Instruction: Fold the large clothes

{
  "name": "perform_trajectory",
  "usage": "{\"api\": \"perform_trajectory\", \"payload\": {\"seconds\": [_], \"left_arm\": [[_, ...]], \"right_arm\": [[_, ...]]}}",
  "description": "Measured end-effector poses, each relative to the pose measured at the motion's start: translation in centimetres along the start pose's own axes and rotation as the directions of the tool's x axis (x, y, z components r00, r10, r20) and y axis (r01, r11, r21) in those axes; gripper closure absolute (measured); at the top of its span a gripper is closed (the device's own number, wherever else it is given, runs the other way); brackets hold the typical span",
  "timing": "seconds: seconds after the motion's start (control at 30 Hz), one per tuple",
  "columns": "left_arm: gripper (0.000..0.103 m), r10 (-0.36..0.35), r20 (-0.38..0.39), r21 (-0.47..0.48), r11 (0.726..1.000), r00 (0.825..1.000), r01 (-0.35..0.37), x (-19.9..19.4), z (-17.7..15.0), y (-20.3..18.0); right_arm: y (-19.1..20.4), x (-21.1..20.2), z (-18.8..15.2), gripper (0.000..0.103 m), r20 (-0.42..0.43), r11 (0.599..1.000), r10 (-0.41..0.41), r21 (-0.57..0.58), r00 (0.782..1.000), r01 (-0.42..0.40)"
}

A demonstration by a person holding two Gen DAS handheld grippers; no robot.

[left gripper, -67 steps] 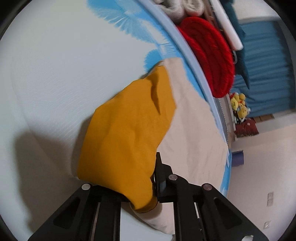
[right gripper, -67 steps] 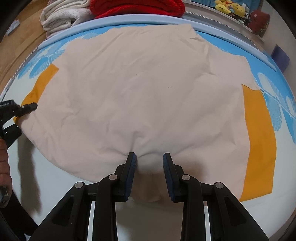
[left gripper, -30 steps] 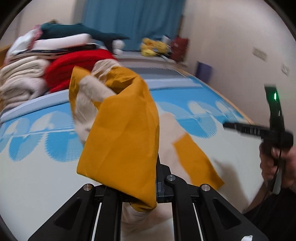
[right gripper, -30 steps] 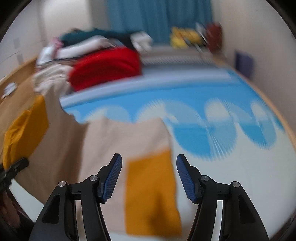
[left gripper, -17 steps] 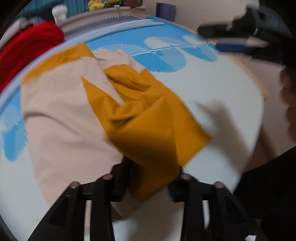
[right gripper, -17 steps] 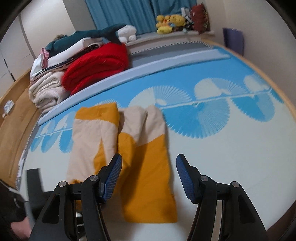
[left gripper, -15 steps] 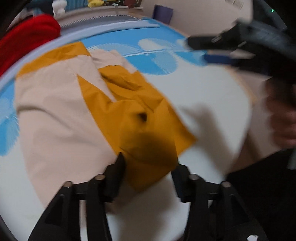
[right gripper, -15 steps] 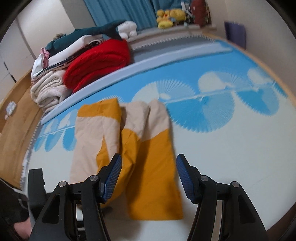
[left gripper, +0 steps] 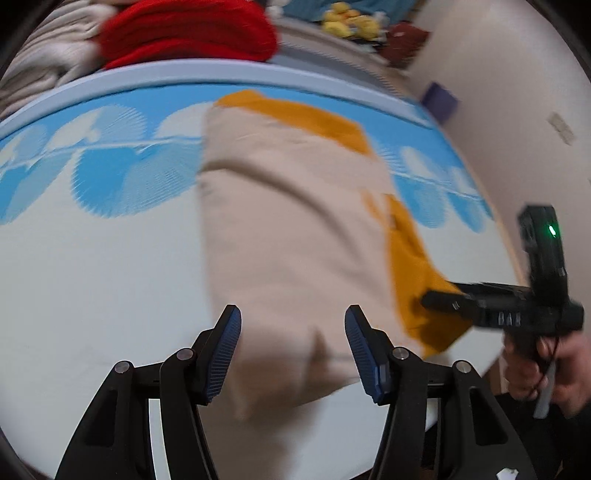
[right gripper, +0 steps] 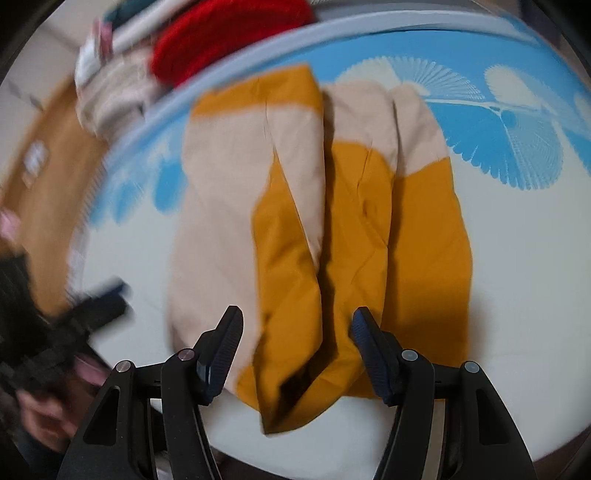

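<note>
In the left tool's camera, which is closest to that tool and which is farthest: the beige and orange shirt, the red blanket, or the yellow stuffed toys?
From the left tool:
1. Beige and orange shirt, right in front, its near edge between the open fingers.
2. Red blanket, beyond the bed's far edge, upper left.
3. Yellow stuffed toys, farthest, top, right of the blanket.

— Where's the garment (right gripper: pixel 295 206)?
— Mid-frame on the bed (right gripper: pixel 517 258), folded lengthwise, its near end between the right claw (right gripper: pixel 295 350) tips.
— And behind?
— Stacked laundry (right gripper: pixel 207 40), upper left. The left claw (right gripper: pixel 99 306) sits lower left.
</note>
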State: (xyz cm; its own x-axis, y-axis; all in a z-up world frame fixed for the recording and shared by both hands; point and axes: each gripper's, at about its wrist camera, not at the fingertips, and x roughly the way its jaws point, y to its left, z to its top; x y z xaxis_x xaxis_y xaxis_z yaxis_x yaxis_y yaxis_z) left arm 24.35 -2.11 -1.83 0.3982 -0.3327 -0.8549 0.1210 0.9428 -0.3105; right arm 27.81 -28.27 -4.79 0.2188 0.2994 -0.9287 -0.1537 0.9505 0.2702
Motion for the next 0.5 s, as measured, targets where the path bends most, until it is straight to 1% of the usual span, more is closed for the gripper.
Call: {"api": "perform_trajectory", "payload": {"seconds": [0.03, 0.07, 0.1, 0.13, 0.17, 0.23, 0.27, 0.3, 0.33, 0.4, 0.43, 0.47, 0.5], "left_arm": [[0.050, 0.018, -0.008, -0.007, 1.000, 1.000, -0.018, 0.2, 0.0, 0.3], [0.050, 0.036, -0.018, -0.012, 0.999, 0.999, -0.036, 0.4, 0.2, 0.8], [0.050, 0.049, -0.029, -0.015, 0.999, 0.998, -0.049, 0.6, 0.0, 1.0], [0.050, 0.059, -0.040, -0.016, 0.998, 0.997, -0.059, 0.9, -0.3, 1.3], [0.050, 0.064, -0.046, -0.018, 0.998, 0.997, -0.065, 1.1, -0.7, 1.6], [0.050, 0.064, -0.052, -0.024, 0.998, 0.997, -0.066, 1.3, -0.7, 1.4], [0.050, 0.058, -0.054, -0.027, 0.998, 0.997, -0.060, 0.8, -1.0, 1.5], [0.050, 0.051, -0.057, -0.029, 0.998, 0.997, -0.053, 0.9, -1.0, 1.4], [0.049, 0.044, -0.060, -0.032, 0.998, 0.997, -0.046, 1.1, -0.8, 1.8], [0.048, 0.015, -0.073, -0.036, 0.999, 0.997, -0.017, 1.2, -1.0, 1.5], [0.048, 0.005, -0.076, -0.036, 0.999, 0.997, -0.008, 1.2, -1.0, 1.4], [0.048, -0.006, -0.082, -0.034, 0.999, 0.997, 0.003, 1.4, -1.0, 1.1], [0.048, -0.013, -0.090, -0.031, 0.999, 0.996, 0.011, 1.7, -1.0, 0.8]], "right_arm": [[0.5, 0.5, -0.2, 0.049, -0.018, 0.999, -0.036, -0.025, 0.999, 0.035], [1.1, 0.9, -0.3, 0.079, -0.018, 0.996, -0.070, -0.055, 0.997, 0.069], [1.4, 0.9, -0.4, 0.089, -0.012, 0.994, -0.083, -0.074, 0.996, 0.082], [1.7, 0.6, -0.4, 0.093, 0.000, 0.993, -0.076, -0.088, 0.997, 0.076], [2.0, -0.1, -0.5, 0.094, 0.030, 0.993, -0.060, -0.097, 0.998, 0.063], [1.9, -2.4, -0.4, 0.095, 0.098, 0.995, -0.013, -0.093, 0.995, 0.022], [1.4, -4.4, -0.4, 0.096, 0.161, 0.997, 0.048, -0.075, 0.986, -0.036], [0.8, -5.9, -0.3, 0.096, 0.209, 0.996, 0.080, -0.060, 0.975, -0.069], [0.1, -7.5, -0.5, 0.097, 0.260, 0.995, 0.094, -0.043, 0.961, -0.086], [-1.4, -9.6, -1.0, 0.097, 0.329, 0.997, 0.074, -0.005, 0.941, -0.076], [-2.5, -10.1, -1.3, 0.097, 0.340, 0.998, 0.042, 0.020, 0.940, -0.052], [-3.8, -10.0, -1.6, 0.097, 0.319, 0.999, -0.011, 0.050, 0.948, -0.005], [-4.6, -9.5, -1.8, 0.097, 0.287, 0.997, -0.045, 0.066, 0.957, 0.027]]}}
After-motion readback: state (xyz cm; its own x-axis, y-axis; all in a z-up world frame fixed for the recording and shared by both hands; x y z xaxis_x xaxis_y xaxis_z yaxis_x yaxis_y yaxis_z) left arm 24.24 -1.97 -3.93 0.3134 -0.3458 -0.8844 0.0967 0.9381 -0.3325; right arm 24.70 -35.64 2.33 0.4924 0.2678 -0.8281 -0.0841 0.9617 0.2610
